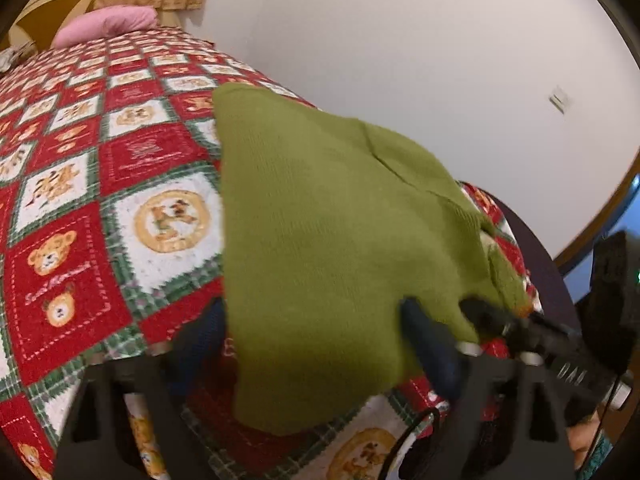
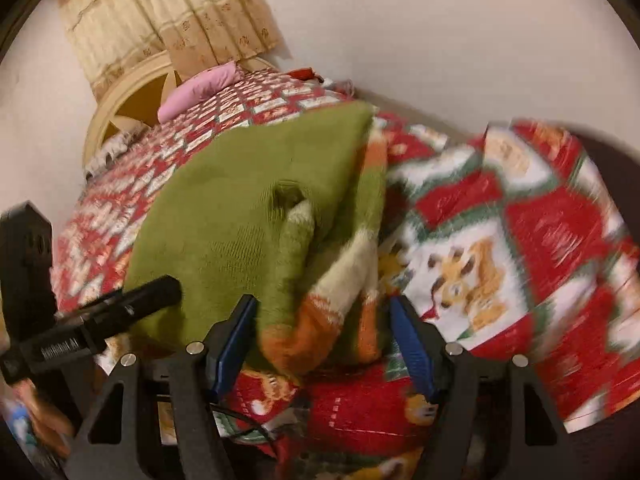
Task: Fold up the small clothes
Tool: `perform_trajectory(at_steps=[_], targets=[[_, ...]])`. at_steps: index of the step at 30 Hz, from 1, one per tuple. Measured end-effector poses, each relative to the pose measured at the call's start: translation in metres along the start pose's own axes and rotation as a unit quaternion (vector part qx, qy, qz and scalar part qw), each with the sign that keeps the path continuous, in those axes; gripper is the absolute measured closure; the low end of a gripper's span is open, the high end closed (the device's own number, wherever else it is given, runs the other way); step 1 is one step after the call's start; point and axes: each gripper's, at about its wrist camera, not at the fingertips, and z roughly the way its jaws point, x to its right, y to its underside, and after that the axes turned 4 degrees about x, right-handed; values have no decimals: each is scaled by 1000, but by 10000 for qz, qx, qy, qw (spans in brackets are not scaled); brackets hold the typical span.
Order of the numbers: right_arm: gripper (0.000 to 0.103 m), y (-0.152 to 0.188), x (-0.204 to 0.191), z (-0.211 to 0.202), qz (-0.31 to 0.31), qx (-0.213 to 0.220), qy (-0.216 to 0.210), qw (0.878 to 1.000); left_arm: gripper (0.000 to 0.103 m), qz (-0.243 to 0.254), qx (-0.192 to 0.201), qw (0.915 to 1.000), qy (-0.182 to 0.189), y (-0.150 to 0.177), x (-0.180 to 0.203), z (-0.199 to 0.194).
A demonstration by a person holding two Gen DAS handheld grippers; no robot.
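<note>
A small olive-green knitted garment (image 1: 328, 240) lies on the red, white and green bear-patterned blanket (image 1: 80, 208). It has an orange and cream striped part (image 2: 320, 308). My left gripper (image 1: 312, 320) is open, its fingers on either side of the near green edge, which drapes between them. My right gripper (image 2: 324, 324) is open, with the striped and green fabric (image 2: 224, 236) bunched between its blue pads (image 2: 412, 344). The right gripper's tip shows in the left wrist view (image 1: 492, 316), and the left gripper's finger shows in the right wrist view (image 2: 136, 300), touching the green fabric.
A pink pillow (image 2: 200, 88) and cream headboard (image 2: 128, 96) are at the bed's far end, under beige curtains (image 2: 172, 12). A white wall (image 1: 400, 40) runs along the bed's right side. The blanket is rucked up to the right of the garment (image 2: 520, 220).
</note>
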Motion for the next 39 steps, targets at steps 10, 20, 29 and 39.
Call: perform_trajectory(at_steps=[10,20,29,39], targets=[[77,-5,2,-5,769,-352,-805,9932,55,204,-60,9988,-440,-4,11,-21],[75,14,-6,-15,208,-361,-137,9990,40,601,-66,9925,-1058,7,11,-26],[39,21,-53,-107,-833,654,819,9910,19,1006,671,9796,-1606,9,20,-69],[26,12,-93,-190,-1026,2302,1339,9584,0,1315,1575,9587,-1971,12,42,-126]])
